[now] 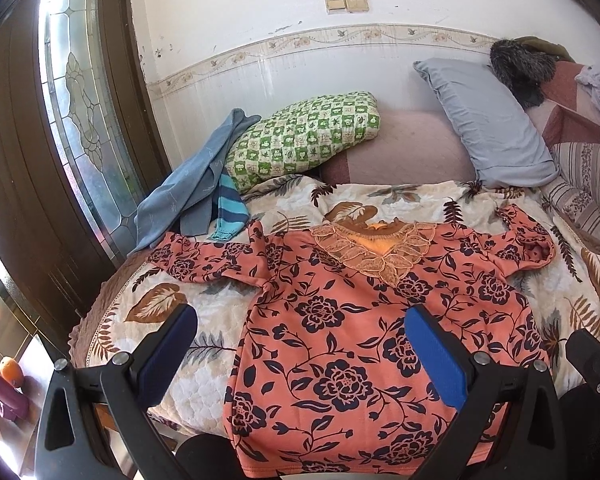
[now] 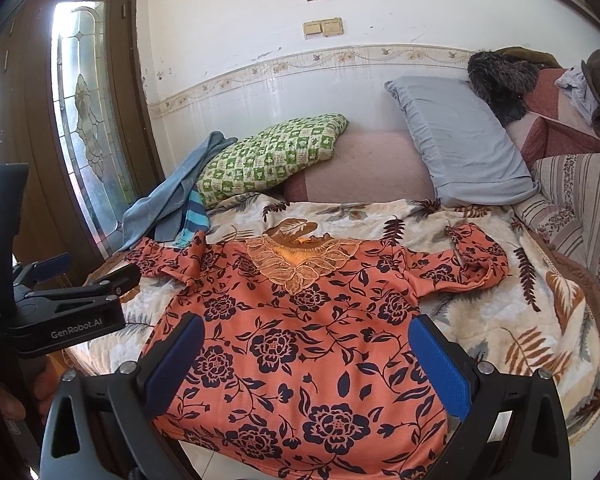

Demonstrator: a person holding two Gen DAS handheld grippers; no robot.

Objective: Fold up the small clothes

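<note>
I have the orange floral blouse [image 1: 340,340] spread flat, front up, on the leaf-print quilt [image 1: 168,308], so my left gripper [image 1: 300,344] and right gripper [image 2: 304,364] both hover above its hem, jaws spread and empty, ready to pinch.

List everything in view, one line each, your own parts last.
floral top: 1, orange with dark flowers, spread flat on the bed, front up
bedspread: 1, cream with brown leaves, under the top
checked pillow: 1, green and white, by the wall
grey pillow: 1, propped at right
blue clothes: pile, blue, one striped, left of the top
door: 1, brown with glass panel, left
left gripper: open, above the hem
right gripper: open, above the hem
</note>
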